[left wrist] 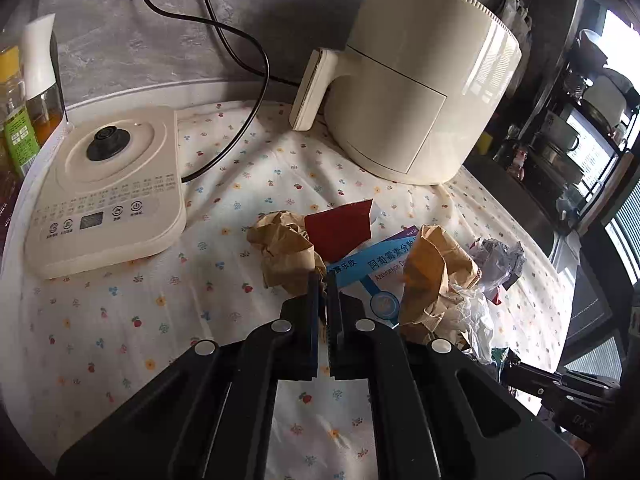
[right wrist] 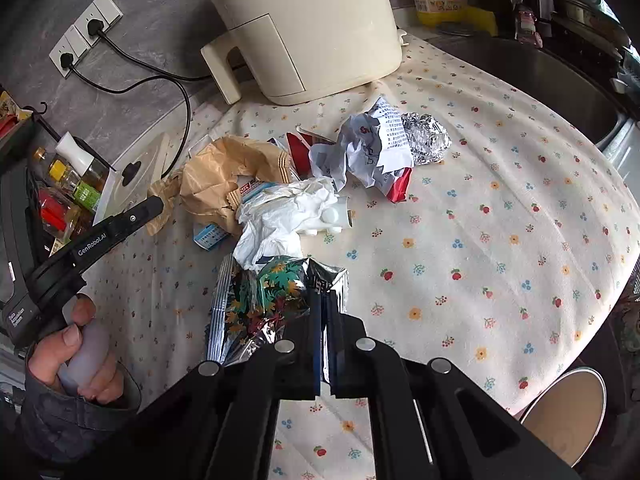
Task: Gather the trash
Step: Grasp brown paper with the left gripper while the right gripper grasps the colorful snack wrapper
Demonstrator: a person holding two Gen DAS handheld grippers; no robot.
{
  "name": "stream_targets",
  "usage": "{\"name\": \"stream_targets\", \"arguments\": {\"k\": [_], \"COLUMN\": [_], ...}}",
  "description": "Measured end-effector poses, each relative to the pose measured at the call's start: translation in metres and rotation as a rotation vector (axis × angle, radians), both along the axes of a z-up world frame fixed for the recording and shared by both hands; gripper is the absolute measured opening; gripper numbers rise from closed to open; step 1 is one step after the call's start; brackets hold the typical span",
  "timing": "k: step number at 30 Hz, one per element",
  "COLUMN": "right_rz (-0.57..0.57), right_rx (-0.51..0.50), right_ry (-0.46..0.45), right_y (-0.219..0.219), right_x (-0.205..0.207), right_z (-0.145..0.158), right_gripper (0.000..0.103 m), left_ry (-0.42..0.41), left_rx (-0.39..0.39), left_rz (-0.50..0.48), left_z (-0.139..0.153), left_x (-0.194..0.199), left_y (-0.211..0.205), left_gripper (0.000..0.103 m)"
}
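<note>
A heap of trash lies on the floral tablecloth (right wrist: 480, 208). In the left wrist view my left gripper (left wrist: 324, 280) is shut on the edge of a crumpled brown paper bag (left wrist: 284, 248). Beside it lie a red card (left wrist: 340, 228), a blue medicine box (left wrist: 372, 268) and a second brown paper wad (left wrist: 432, 276). In the right wrist view my right gripper (right wrist: 325, 300) is shut on a shiny floral snack wrapper (right wrist: 272, 296). Beyond it lie white tissue (right wrist: 288, 212), crumpled printed paper (right wrist: 372, 148) and a foil ball (right wrist: 428, 138).
A cream air fryer (left wrist: 420, 92) stands at the back with its black cord (left wrist: 240, 56). A kettle base (left wrist: 108, 184) and bottles (left wrist: 20, 120) sit at left. A sink (right wrist: 540, 84) lies far right, a bin (right wrist: 568, 408) below the table's edge.
</note>
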State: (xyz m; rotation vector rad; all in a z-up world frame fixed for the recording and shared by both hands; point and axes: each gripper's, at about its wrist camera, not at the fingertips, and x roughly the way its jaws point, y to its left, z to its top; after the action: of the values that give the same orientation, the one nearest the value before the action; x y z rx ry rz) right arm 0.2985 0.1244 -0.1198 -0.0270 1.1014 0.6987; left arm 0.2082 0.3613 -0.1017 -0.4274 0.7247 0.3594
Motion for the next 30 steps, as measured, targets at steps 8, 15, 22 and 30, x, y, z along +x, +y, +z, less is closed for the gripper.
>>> {"name": "stream_targets", "arguments": {"k": [8, 15, 22, 30], "right_rz": [-0.031, -0.018, -0.028, -0.095], "right_rx": [-0.004, 0.02, 0.07, 0.093], "right_ry": [-0.049, -0.08, -0.105, -0.105], "right_y": [-0.026, -0.052, -0.099, -0.183], "right_x": [-0.017, -0.03, -0.035, -0.038], "right_z": [0.015, 0.023, 0.035, 0.045], "right_gripper": [0.003, 0.003, 0.003, 0.003], "left_ry": [-0.053, -0.07, -0.065, -0.071], "left_rx": [0.037, 0.078, 0.099, 0.111], "left_rz": [0.059, 0.094, 0.08, -0.008], "left_z": [0.021, 0.034, 0.043, 0.055], "left_x": [-0.03, -0.048, -0.057, -0.044], "left_y": [-0.014, -0.039, -0.089, -0.172], "left_gripper": [0.004, 0.004, 0.004, 0.004]}}
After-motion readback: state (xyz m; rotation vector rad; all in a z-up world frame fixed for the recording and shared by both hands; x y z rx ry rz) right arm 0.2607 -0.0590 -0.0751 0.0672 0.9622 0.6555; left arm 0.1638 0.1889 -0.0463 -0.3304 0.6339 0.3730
